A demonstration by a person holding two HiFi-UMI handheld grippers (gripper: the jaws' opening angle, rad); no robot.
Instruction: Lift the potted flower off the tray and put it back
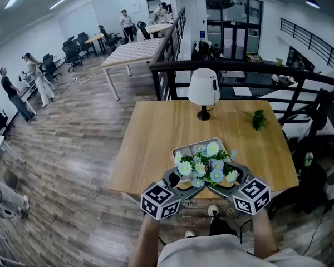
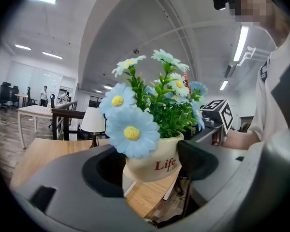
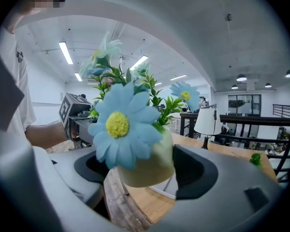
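The potted flower (image 1: 207,166) has blue and white daisies with green leaves in a cream pot (image 2: 152,164) printed "Life". It hangs in the air over the near part of the wooden table (image 1: 150,143), held from both sides. My left gripper (image 1: 181,181) is shut on the pot (image 3: 146,166) from the left, and my right gripper (image 1: 232,178) is shut on it from the right. In the left gripper view the left gripper (image 2: 149,168) has a jaw on each side of the pot. The right gripper (image 3: 140,167) holds it likewise. The pale tray (image 1: 185,150) lies under the blooms, mostly hidden.
A white table lamp (image 1: 204,90) stands at the table's far middle. A green sprig (image 1: 259,119) lies at the far right. A black railing (image 1: 228,67) runs behind the table. People stand far off at the left and back.
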